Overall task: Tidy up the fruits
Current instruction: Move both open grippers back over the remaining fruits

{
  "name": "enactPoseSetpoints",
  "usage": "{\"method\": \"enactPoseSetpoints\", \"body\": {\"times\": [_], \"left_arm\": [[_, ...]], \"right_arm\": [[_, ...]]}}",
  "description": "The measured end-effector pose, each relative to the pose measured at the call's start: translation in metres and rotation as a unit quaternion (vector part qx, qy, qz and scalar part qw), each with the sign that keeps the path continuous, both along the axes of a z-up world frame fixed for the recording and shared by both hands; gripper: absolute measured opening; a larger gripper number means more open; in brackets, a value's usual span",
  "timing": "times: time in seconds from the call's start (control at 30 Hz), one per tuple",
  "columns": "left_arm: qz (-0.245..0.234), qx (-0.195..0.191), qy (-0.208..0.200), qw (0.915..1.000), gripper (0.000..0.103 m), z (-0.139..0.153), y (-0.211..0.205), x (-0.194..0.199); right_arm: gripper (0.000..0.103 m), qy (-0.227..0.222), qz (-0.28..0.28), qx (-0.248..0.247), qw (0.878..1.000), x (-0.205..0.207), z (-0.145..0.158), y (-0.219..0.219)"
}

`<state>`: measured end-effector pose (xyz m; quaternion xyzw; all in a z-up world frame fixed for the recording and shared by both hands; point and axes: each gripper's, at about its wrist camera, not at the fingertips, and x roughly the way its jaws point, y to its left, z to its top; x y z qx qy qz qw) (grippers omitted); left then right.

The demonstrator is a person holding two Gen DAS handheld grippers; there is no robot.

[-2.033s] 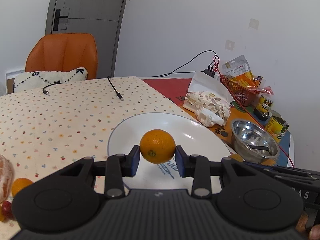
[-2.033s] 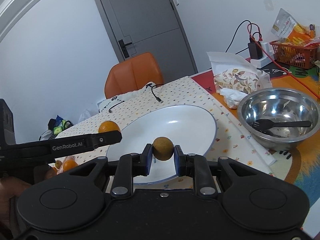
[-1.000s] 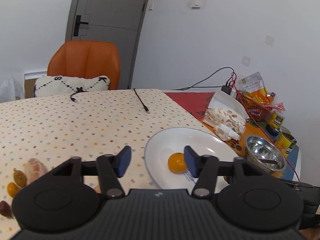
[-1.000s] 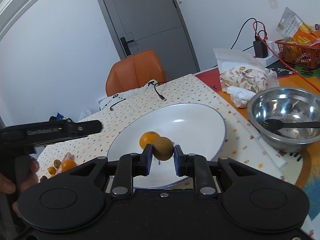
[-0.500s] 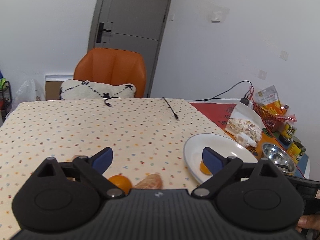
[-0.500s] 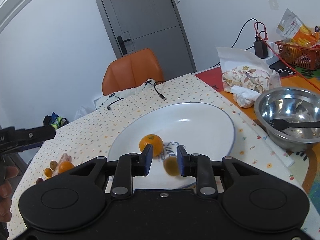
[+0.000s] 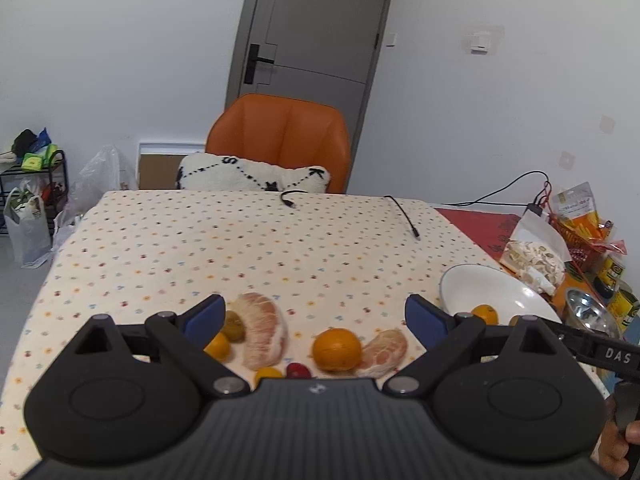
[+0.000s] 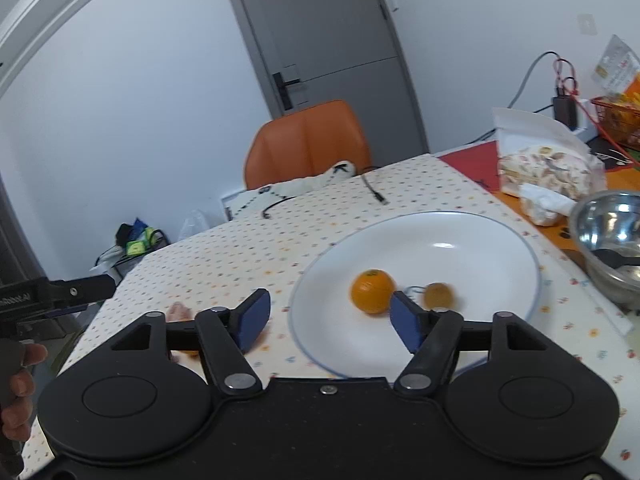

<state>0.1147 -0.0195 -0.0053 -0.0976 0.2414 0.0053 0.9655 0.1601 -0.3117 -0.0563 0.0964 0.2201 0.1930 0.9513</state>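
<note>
As printed: "DAS" on right tongs (image 7: pixel 616 354) | "GenRobot" unreadable

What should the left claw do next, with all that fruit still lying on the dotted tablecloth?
Probably lower the left gripper over the round orange and close. Its jaws stand wide and empty, the orange lies almost centred between them, and the white plate so far holds only two fruits.
</note>
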Motion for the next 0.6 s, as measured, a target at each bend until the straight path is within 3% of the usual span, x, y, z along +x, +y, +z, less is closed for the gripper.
{"method": "enactPoseSetpoints", "body": {"times": [0.6], "left_arm": [[0.045, -0.010, 0.014, 0.9988, 0.095, -0.012, 0.051, -0.023]], "right_arm": [[0.089, 0.001, 0.059, -0.005, 0.998, -0.004, 0.003, 0.043]]}}
